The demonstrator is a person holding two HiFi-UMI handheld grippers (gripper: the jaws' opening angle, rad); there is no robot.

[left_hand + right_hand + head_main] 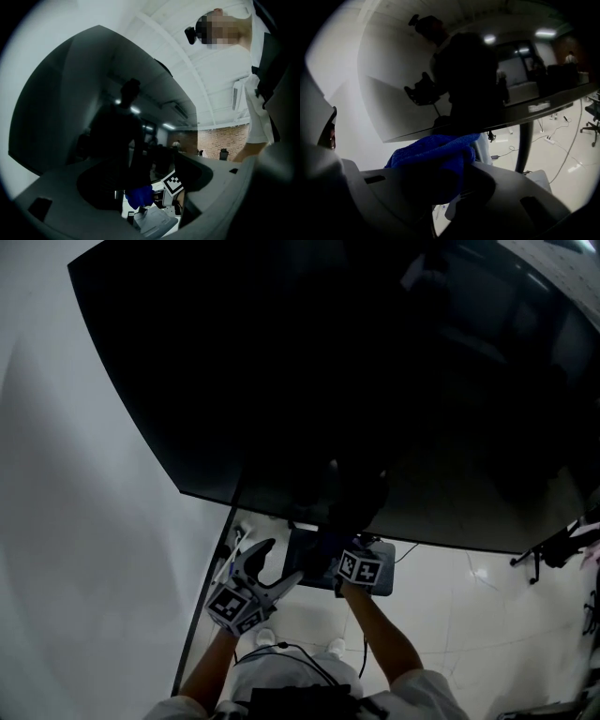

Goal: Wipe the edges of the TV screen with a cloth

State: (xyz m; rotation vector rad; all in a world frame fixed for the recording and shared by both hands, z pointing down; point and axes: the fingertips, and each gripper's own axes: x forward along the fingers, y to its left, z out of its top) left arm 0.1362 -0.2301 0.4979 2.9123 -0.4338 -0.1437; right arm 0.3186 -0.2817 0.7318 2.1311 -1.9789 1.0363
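Cloth (436, 152) in upraised right gripper (445, 185) (forearm (382, 626) outstretched)

At TV (356, 381) bottom edge, right claw (445, 187) holds cloth (433, 150).

The TV screen (328, 381) runs off the head view's right edge.

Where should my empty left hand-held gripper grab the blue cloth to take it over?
Take the bunched blue fabric cloth by the loose fold bulging past the right hand-held gripper, just under the lower edge of the large black TV screen. Probably approach from the left with the open left hand-held gripper: the rest is clamped between the right jaws.
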